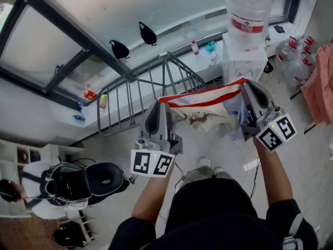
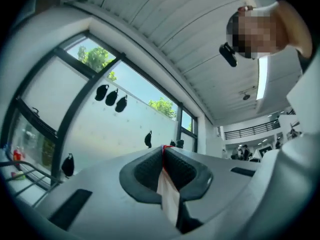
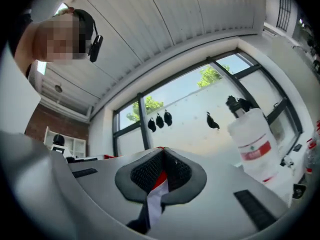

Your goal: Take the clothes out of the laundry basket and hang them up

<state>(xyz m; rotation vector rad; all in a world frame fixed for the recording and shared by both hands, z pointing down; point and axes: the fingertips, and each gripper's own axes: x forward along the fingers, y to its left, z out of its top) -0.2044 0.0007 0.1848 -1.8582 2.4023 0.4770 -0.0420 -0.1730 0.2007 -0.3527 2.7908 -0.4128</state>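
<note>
Red-hemmed white cloth [image 1: 200, 108], blotched with a brownish print, hangs stretched between the two tools in front of the person in the head view. The left tool [image 1: 162, 103] has one upper corner and the right tool [image 1: 243, 85] the other. The red hem runs taut from one to the other, rising toward the right, and the rest of the fabric sags below it.

In the left gripper view the jaws are pressed together on the fabric. A sliver of red edge shows at the tips, and white cloth spills from between the ribbed black pads [image 2: 147, 169] toward the camera. The right gripper view shows the same: jaws closed tight on a fold of red and white cloth that trails down out of the grip. Both tools point a little upward, toward the ribbed ceiling and the large window.

Each tool's marker cube [image 1: 152, 163] faces the head camera, with the person's forearms running back from them.

Beyond the cloth, a grey wire drying rack [image 1: 130, 95] stands beside the window sill. To its right a water dispenser [image 1: 248, 14] carries a big clear bottle with a red band. Small black objects [image 1: 119, 49] cling to the window glass. A pink fabric [image 1: 318, 85] hangs at the right edge of the head view. A dark, chair-like shape [image 1: 88, 184] sits on the floor at lower left.
</note>
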